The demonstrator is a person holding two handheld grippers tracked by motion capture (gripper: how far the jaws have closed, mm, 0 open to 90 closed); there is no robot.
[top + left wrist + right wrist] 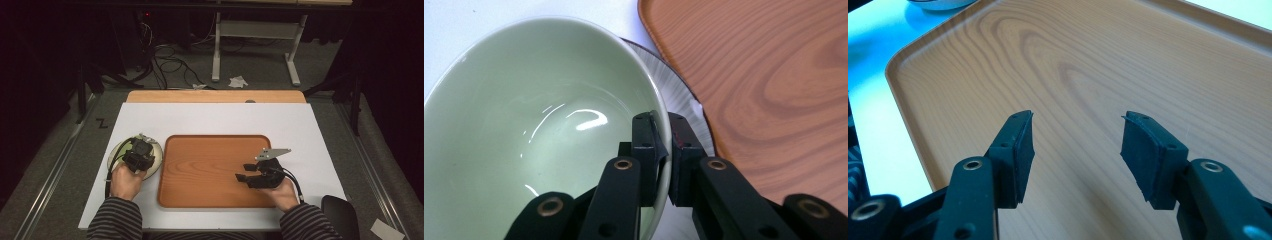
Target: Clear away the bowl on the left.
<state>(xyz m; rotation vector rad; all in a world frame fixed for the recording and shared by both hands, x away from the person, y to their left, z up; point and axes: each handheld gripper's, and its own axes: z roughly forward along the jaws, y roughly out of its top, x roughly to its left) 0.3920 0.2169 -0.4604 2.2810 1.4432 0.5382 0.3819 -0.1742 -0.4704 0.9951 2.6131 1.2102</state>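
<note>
A pale green bowl (534, 135) sits on a striped plate (684, 95) just left of the wooden tray (210, 172). My left gripper (663, 150) is shut on the bowl's rim, one jaw inside the bowl and one outside. From above, that left gripper (138, 156) covers much of the bowl (155, 150). My right gripper (1077, 150) hangs open over the wooden tray (1128, 65), with nothing between its jaws. In the high view the right gripper (246, 172) is over the tray's right half, pointing left.
The tray lies in the middle of a white tabletop (300, 125) with a wooden strip (215, 96) at the far edge. A dark round thing (340, 215) sits by the table's near right corner. Cables and a table frame are on the floor beyond.
</note>
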